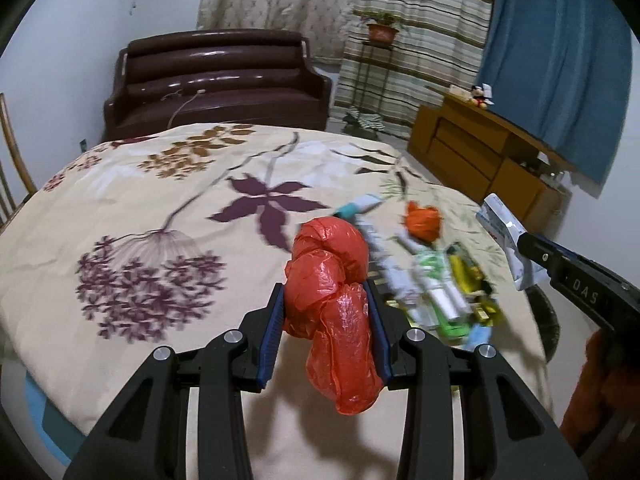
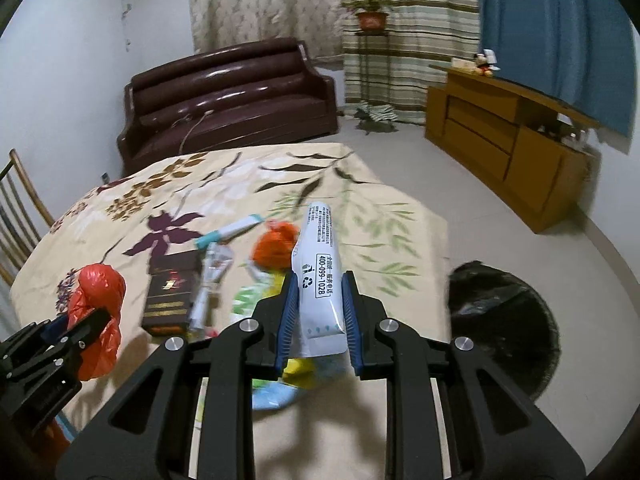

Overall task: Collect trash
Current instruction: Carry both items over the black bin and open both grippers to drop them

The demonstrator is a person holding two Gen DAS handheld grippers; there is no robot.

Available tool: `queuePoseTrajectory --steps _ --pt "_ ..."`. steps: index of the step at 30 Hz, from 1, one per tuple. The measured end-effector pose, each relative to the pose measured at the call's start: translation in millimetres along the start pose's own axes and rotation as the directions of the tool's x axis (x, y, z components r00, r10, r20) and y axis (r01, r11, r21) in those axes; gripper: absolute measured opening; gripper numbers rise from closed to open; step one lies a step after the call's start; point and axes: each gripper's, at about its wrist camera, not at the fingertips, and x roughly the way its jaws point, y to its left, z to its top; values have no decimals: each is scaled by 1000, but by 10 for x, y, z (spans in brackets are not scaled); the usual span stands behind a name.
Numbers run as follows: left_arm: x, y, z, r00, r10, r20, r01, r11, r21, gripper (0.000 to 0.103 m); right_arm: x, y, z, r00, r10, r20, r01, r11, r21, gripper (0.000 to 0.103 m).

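Observation:
My left gripper point(image 1: 326, 300) is shut on a crumpled red plastic bag point(image 1: 332, 292), lifted above the floral tablecloth point(image 1: 160, 200). The same red bag point(image 2: 96, 292) and left gripper point(image 2: 86, 326) show at the left of the right wrist view. My right gripper point(image 2: 320, 292) is shut on a white pouch with printed text point(image 2: 322, 272); that pouch point(image 1: 506, 236) and right gripper point(image 1: 524, 242) appear at the right of the left wrist view. Loose trash stays on the cloth: an orange wad point(image 2: 276, 246), a dark brown box point(image 2: 170, 294), several wrappers point(image 1: 432, 292).
A black-lined bin point(image 2: 504, 312) stands on the floor right of the table. A brown sofa point(image 2: 232, 96) sits behind the table, a wooden cabinet point(image 2: 504, 140) at the right wall, a chair point(image 2: 20, 208) at the left edge.

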Motion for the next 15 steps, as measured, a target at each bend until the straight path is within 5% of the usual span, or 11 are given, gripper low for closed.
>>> queuePoseTrajectory --steps 15 --pt "278 -1329 79 987 -158 -5 157 973 168 39 -177 -1258 -225 985 -170 5 168 977 135 22"
